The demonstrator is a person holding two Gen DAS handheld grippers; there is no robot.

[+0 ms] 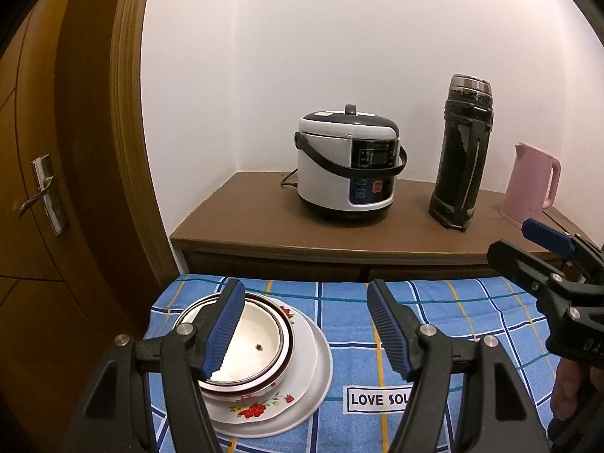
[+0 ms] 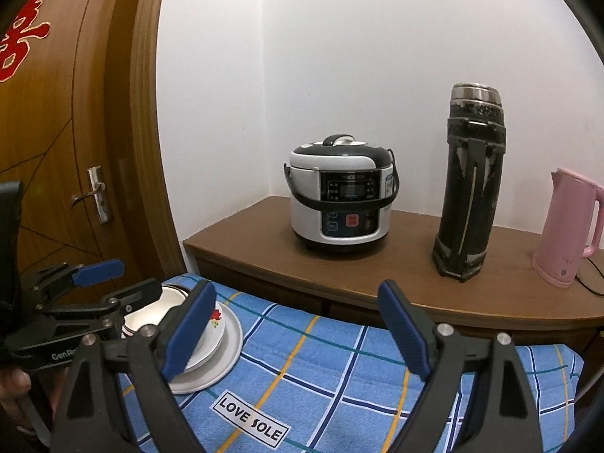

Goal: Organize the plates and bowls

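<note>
my left gripper (image 1: 302,324) is wide apart w/ nothing btwn the pads, hanging over the blue checked cloth (image 1: 434,324) just right of the stack. my right gripper (image 2: 296,330) is wide too, holding nothing. the bowl (image 1: 253,343) sits in the flowered plate (image 1: 264,409) on the white plate (image 1: 317,385), left side of the cloth, rice cooker (image 2: 339,200) behind.

Left tool (image 1: 305,324) jaws wide, empty; right tool (image 2: 298,334) jaws wide, empty, angled downward.

rice cooker (image 2: 341,198), black flask (image 2: 470,185), pink kettle (image 2: 570,226) on wood cabinet (image 2: 396,275).
</note>
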